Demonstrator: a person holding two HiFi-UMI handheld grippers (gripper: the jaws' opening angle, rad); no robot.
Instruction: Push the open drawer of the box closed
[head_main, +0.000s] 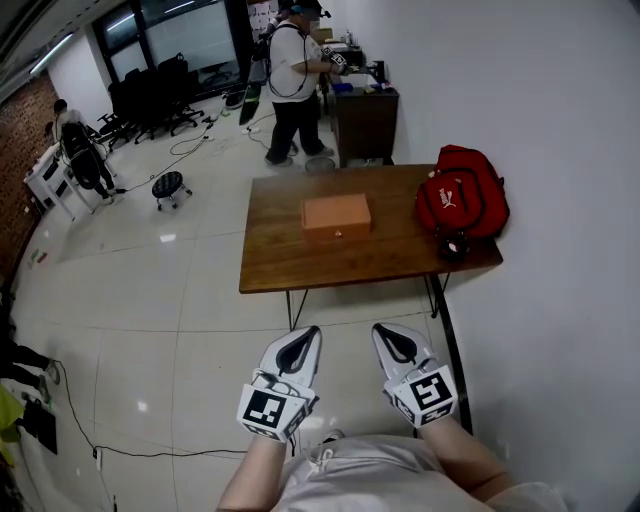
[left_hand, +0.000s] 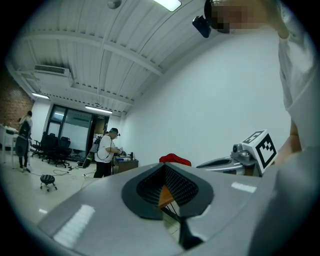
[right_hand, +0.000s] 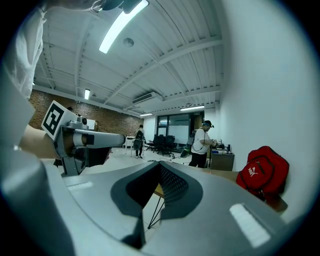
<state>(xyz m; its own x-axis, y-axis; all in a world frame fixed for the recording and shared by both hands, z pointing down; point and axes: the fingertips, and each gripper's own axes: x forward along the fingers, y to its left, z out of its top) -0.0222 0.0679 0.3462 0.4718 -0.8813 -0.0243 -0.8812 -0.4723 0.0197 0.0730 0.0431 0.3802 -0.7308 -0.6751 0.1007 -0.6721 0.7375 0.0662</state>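
Observation:
An orange-brown box (head_main: 335, 216) sits in the middle of the wooden table (head_main: 280, 262), with a small knob on its near face. From here I cannot tell how far its drawer stands out. My left gripper (head_main: 308, 334) and right gripper (head_main: 382, 332) hang side by side low in the head view, well short of the table's near edge, both shut and holding nothing. In the left gripper view the left gripper (left_hand: 164, 169) points toward the table, and the right gripper (left_hand: 220, 162) shows beside it. In the right gripper view the right gripper (right_hand: 159, 166) is shut too.
A red backpack (head_main: 462, 195) lies on the table's right end against the white wall (head_main: 560, 120). A person (head_main: 293, 80) stands at a dark cabinet (head_main: 365, 120) behind the table. A small stool (head_main: 171, 185), office chairs and floor cables (head_main: 80, 420) are off to the left.

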